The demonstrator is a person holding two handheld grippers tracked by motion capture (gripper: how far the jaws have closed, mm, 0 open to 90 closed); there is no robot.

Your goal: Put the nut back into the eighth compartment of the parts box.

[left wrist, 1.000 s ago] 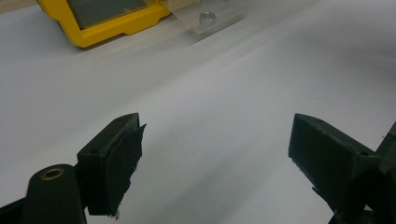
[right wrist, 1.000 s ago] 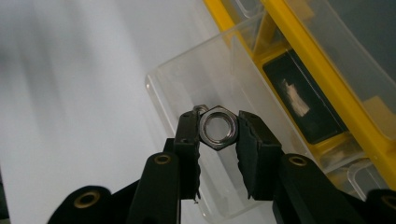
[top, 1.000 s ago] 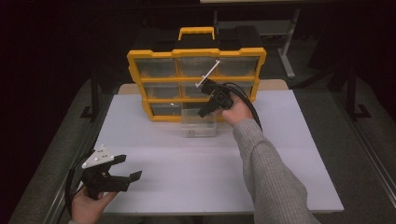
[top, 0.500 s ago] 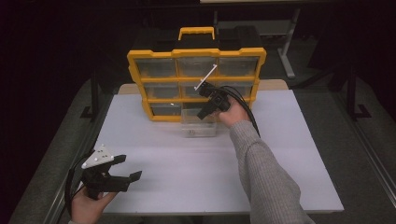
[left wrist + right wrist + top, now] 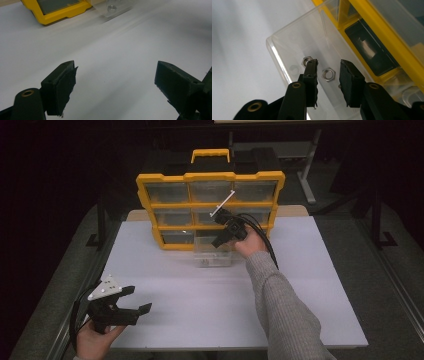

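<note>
Right gripper (image 5: pixel 328 65) jaws have just parted over a nut (image 5: pixel 328 74) in the clear drawer (image 5: pixel 287 45)

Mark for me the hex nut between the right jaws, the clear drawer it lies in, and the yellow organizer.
hex nut (image 5: pixel 328 74), right gripper view, on its metal ring
clear drawer (image 5: pixel 277 53), right gripper view, on its front rim
yellow organizer (image 5: pixel 210 176), high view, on its top frame
</note>
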